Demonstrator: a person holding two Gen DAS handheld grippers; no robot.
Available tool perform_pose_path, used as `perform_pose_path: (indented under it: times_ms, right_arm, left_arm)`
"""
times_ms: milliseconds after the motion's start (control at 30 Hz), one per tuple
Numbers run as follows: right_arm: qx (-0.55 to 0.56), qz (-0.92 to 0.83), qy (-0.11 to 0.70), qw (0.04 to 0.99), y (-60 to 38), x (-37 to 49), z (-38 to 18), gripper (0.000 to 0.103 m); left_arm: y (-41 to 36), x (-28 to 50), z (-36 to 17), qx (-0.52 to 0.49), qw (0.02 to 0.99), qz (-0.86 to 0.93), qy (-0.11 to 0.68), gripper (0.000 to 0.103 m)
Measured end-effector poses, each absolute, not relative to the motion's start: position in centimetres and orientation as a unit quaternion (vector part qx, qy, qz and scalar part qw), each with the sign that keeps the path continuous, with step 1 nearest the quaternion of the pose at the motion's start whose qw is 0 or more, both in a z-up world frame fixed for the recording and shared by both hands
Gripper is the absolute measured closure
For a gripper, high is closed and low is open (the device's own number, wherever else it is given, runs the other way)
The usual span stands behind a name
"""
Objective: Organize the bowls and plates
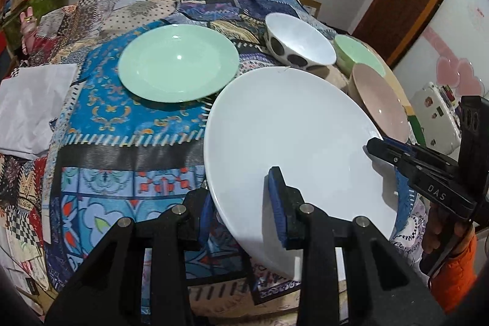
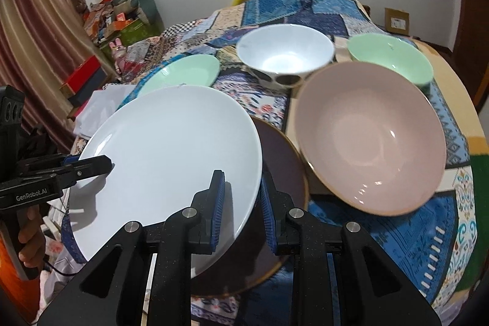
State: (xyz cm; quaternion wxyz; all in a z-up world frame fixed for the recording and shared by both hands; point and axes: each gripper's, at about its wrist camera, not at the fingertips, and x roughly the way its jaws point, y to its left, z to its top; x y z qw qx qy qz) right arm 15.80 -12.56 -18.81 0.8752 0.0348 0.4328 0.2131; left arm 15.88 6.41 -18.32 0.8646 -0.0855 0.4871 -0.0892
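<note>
In my left wrist view, my left gripper (image 1: 243, 205) clamped the white plate's (image 1: 293, 130) near rim, green plate (image 1: 178, 63) farther left. In my right wrist view, my right gripper (image 2: 243, 211) pinched its right rim above a dark plate (image 2: 281, 161), pink bowl (image 2: 371, 136) right.

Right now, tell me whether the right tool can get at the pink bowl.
Probably not yet: the right tool is clamped on the white plate. The pink bowl sits close to its right with nothing between, so once freed it should reach.
</note>
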Motion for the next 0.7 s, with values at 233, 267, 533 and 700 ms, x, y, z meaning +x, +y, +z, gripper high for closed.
perform_pose_path:
  times_ms: [233, 267, 533, 700]
  right_arm:
    - [0.045, 0.204, 0.446, 0.870, -13.7, 15.8, -20.0, 0.081]
    - [0.046, 0.203, 0.447, 0.870, -13.9, 15.8, -20.1, 0.081]
    - [0.056, 0.201, 0.454, 0.866, -14.6, 15.8, -20.9, 0.081]
    - [0.056, 0.201, 0.453, 0.867, -14.6, 15.9, -20.8, 0.081]
  left_arm:
    - [5.6, 16.6, -19.9, -0.082, 0.853, -0.095, 0.506, 0.068]
    - [5.5, 16.7, -20.1, -0.082, 0.852, -0.095, 0.509, 0.068]
    - [5.1, 17.2, -21.3, -0.085, 0.844, -0.096, 0.521, 0.068]
    - [5.1, 17.6, -21.7, -0.083, 0.842, -0.091, 0.525, 0.066]
